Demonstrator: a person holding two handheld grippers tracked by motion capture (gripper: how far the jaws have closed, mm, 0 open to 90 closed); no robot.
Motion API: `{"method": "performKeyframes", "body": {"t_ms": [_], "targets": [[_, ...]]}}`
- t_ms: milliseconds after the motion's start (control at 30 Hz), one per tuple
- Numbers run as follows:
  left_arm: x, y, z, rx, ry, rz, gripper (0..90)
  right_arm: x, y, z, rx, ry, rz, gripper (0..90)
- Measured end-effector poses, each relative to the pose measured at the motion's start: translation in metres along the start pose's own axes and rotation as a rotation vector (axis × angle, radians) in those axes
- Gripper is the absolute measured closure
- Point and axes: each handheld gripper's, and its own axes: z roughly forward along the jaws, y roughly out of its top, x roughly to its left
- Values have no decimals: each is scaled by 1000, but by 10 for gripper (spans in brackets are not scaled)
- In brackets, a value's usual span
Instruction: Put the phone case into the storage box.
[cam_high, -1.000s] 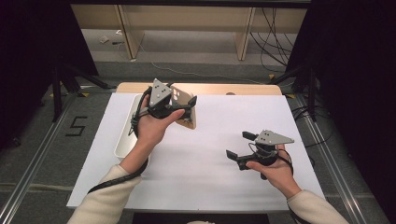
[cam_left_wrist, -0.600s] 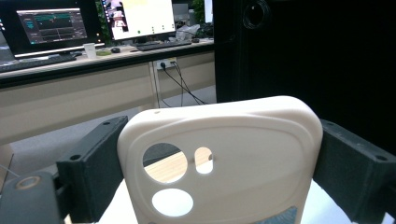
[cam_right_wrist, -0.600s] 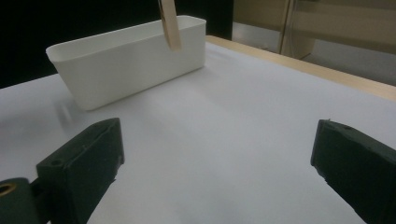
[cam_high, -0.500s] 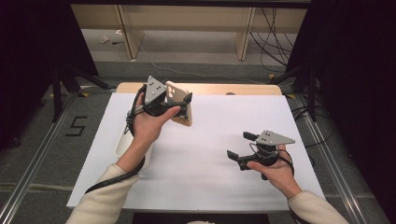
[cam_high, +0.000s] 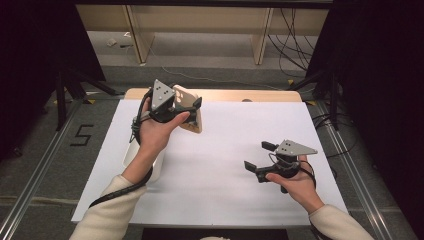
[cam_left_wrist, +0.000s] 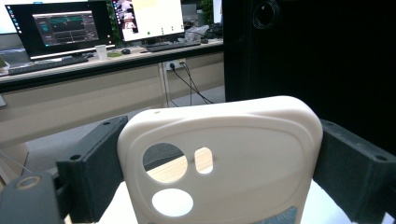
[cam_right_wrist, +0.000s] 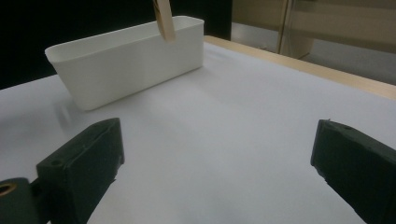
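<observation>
A beige phone case (cam_high: 194, 114) with camera cut-outs hangs in the air over the table's far left, and my left gripper (cam_high: 187, 107) is shut on it. In the left gripper view the case (cam_left_wrist: 243, 154) stands upright, its two sides pressed by the black jaws of the left gripper (cam_left_wrist: 224, 158). My right gripper (cam_high: 258, 155) rests low at the near right of the white table (cam_high: 235, 135), open and holding nothing. In the right gripper view its jaws stand wide apart around the right gripper's (cam_right_wrist: 219, 154) bare patch of table, and the case's edge (cam_right_wrist: 163, 18) shows at the top.
A white rectangular bin (cam_high: 131, 156) sits on the table's left side, under the left forearm; the same bin (cam_right_wrist: 126, 56) appears ahead of the right gripper. A wooden strip (cam_high: 260, 95) runs along the table's far edge. Desks, monitors and cables stand beyond.
The left hand has turned and lifted slightly, bringing the phone case more upright. The right gripper has stayed where it was.
</observation>
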Motion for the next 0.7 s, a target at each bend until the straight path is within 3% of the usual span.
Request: {"method": "performKeyframes", "body": {"t_ms": [300,333,400,700], "targets": [[4,1,-2,9,17,-13,99,-1,-1,-1,7,-4,3,36],[6,2,-2,0,18,2,99,-1,-1,-1,6,-4,3,36],[6,2,-3,7,22,-11,99,-1,-1,-1,3,-3,2,36],[11,4,-5,-5,36,4,99,-1,-1,-1,4,-2,4,36]]}}
